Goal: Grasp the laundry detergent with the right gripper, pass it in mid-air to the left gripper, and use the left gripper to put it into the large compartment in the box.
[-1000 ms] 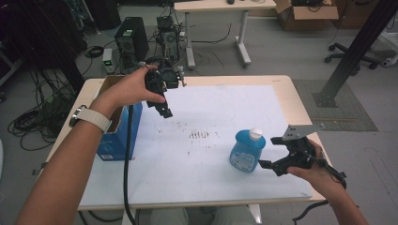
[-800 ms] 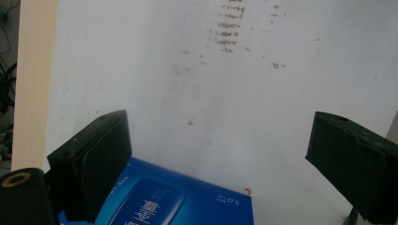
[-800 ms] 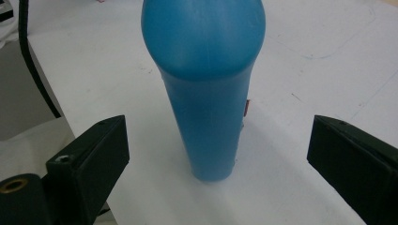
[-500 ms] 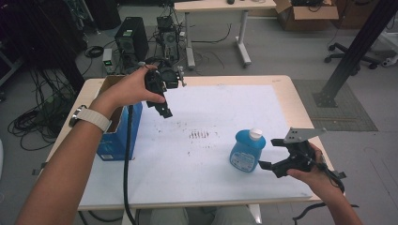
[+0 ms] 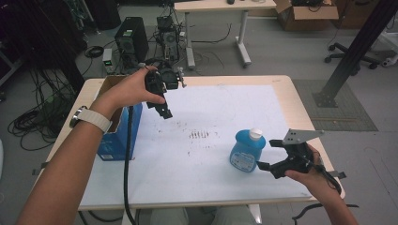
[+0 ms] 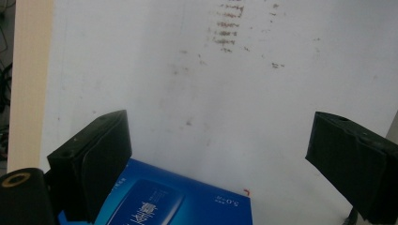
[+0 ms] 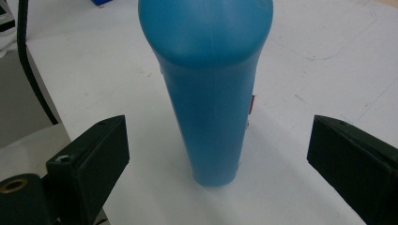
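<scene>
standing upright, blue bottle [image 5: 244, 152] with white cap [image 5: 255, 134].

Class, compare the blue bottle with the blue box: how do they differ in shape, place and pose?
The bottle is rounded with a white cap; the box is squared with an open top. The bottle stands near the right claw; the box sits at the table's left edge, below the left claw. Both are blue and upright.
</scene>
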Demonstrator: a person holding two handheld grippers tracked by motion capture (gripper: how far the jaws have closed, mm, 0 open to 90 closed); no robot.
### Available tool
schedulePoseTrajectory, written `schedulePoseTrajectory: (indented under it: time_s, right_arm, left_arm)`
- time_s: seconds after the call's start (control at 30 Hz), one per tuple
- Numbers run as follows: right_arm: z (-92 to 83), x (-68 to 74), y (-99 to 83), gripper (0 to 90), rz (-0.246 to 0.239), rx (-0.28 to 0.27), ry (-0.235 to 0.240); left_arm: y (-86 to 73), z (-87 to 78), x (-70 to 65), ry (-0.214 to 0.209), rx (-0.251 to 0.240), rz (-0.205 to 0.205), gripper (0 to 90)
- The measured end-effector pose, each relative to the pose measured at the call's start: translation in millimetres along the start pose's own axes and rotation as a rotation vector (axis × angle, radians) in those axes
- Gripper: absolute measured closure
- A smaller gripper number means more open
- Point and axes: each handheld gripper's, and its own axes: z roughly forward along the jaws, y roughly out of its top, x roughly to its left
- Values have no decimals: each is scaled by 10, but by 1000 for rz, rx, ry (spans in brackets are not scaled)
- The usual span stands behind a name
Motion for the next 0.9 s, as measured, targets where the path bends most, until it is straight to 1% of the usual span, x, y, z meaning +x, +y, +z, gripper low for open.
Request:
schedulePoseTrajectory:
  time_s: [0.37, 0.47, 0.57, 0.7, 0.77, 0.9]
  right_arm:
    - [61, 11, -18, 60, 6, -14, 0]
    - [85, 15, -23, 60, 8, -16, 2]
    - [107, 17, -24, 60, 7, -21, -2]
    - [149, 14, -28, 60, 6, -23, 0]
    - [173, 17, -25, 60, 8, -30, 0]
    - [231, 38, -24, 60, 4, -36, 3]
  left_arm:
    - [-8, -3, 2, 0, 1, -2, 72]
    - [-9, 8, -3, -1, -4, -10, 71]
    - [-5, 7, 0, -1, 0, -4, 72]
    - [2, 13, -3, -3, -2, -8, 72]
    - [7, 14, 2, -4, 3, -1, 72]
    - [11, 13, -3, -5, 3, -3, 71]
